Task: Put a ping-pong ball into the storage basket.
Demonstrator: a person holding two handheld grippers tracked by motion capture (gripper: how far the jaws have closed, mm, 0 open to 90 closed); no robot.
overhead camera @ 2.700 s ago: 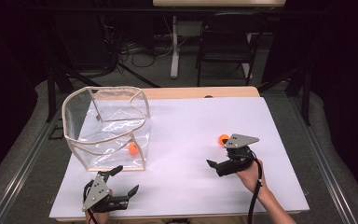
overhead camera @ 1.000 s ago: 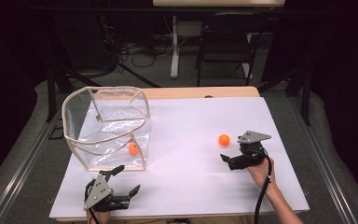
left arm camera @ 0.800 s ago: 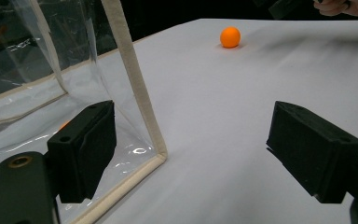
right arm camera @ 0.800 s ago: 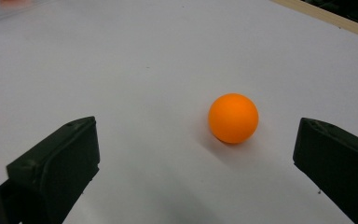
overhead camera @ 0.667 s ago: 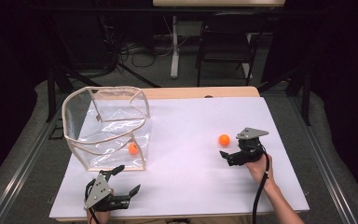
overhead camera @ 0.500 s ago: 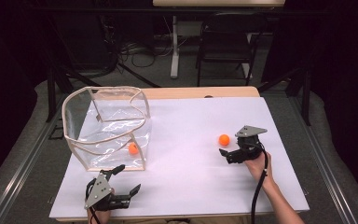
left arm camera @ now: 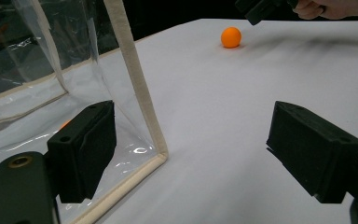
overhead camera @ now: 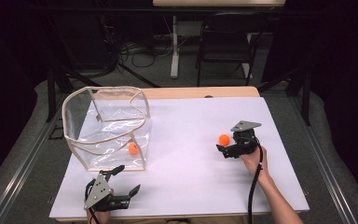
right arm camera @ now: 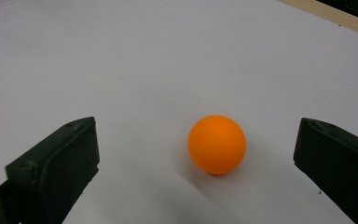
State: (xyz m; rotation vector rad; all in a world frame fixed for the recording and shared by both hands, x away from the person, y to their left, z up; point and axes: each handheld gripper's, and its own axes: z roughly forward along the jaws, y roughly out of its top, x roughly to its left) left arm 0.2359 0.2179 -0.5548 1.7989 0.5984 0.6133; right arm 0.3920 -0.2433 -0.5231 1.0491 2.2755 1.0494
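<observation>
An orange ball [overhead camera: 224, 139] [right arm camera: 216, 144] [left arm camera: 230, 37] lies on the white table sheet [overhead camera: 191, 154] at the right. My right gripper [overhead camera: 227, 146] [right arm camera: 200, 163] is open just behind it, with the ball between and slightly ahead of its jaws, untouched. A clear plastic bin [overhead camera: 106, 127] [left arm camera: 51, 88] with a beige rim stands at the left and holds a second orange ball [overhead camera: 133, 148]. My left gripper [overhead camera: 121, 179] [left arm camera: 191, 154] rests open near the front edge, beside the bin's near corner, holding nothing.
The table's wooden far edge [overhead camera: 200, 92] runs behind the sheet. A dark chair [overhead camera: 223, 46] and cables stand on the floor beyond. White sheet stretches between the bin and the right ball.
My right gripper pulled back right from the ball, then moved in toward it again, now with its jaws by the ball. The ball and the left gripper stayed put.
</observation>
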